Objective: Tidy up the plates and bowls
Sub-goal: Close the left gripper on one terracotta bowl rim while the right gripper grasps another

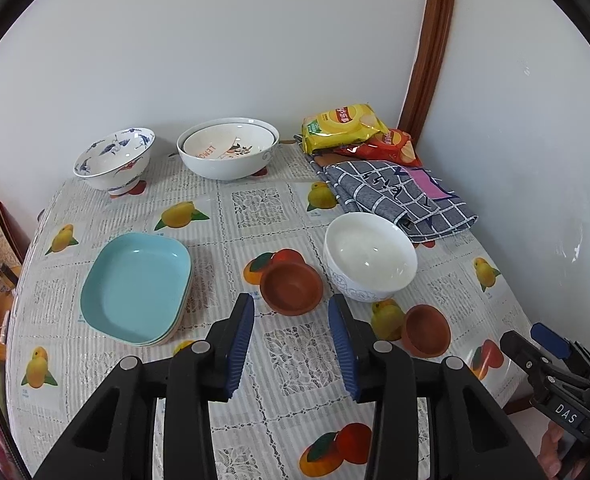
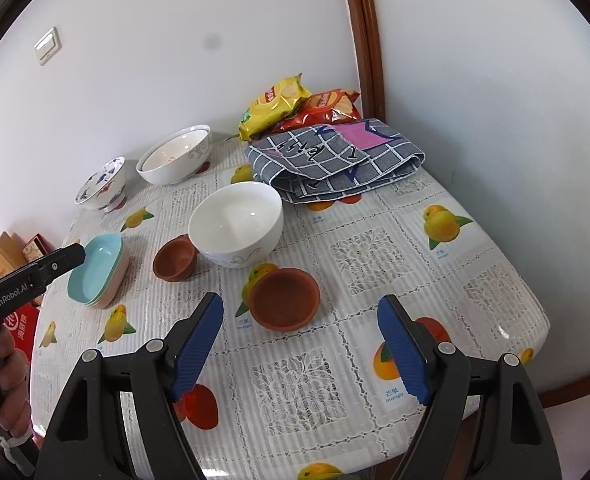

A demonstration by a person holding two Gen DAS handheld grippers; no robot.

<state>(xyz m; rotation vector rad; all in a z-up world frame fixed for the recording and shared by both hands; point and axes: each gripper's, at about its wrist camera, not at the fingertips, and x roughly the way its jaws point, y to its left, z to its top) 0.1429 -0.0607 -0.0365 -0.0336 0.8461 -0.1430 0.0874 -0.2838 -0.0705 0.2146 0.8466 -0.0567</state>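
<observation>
A: Status on the tools?
B: Left tool (image 1: 291, 344) hovers over the tabletop (image 1: 295, 216), jaws part open, nothing between the pads. Right tool (image 2: 301, 346) has its jaws wide, also empty.
A: Dishes, relative to the white bowl (image 1: 370, 256)?
B: One brown saucer (image 1: 291, 287) sits just beside it on the left, almost touching. Second brown saucer (image 1: 426, 330) is near it, toward the front edge. The stack of plates, teal one on top (image 1: 135, 288), is well apart to the left. Behind it, by the wall: nested bowls (image 1: 227, 151) and a blue-patterned bowl (image 1: 114, 158).
A: Anything else?
B: Checked cloth (image 1: 399, 196) lies just behind the white bowl, with chip bags (image 1: 341, 124) further back in the corner.
</observation>
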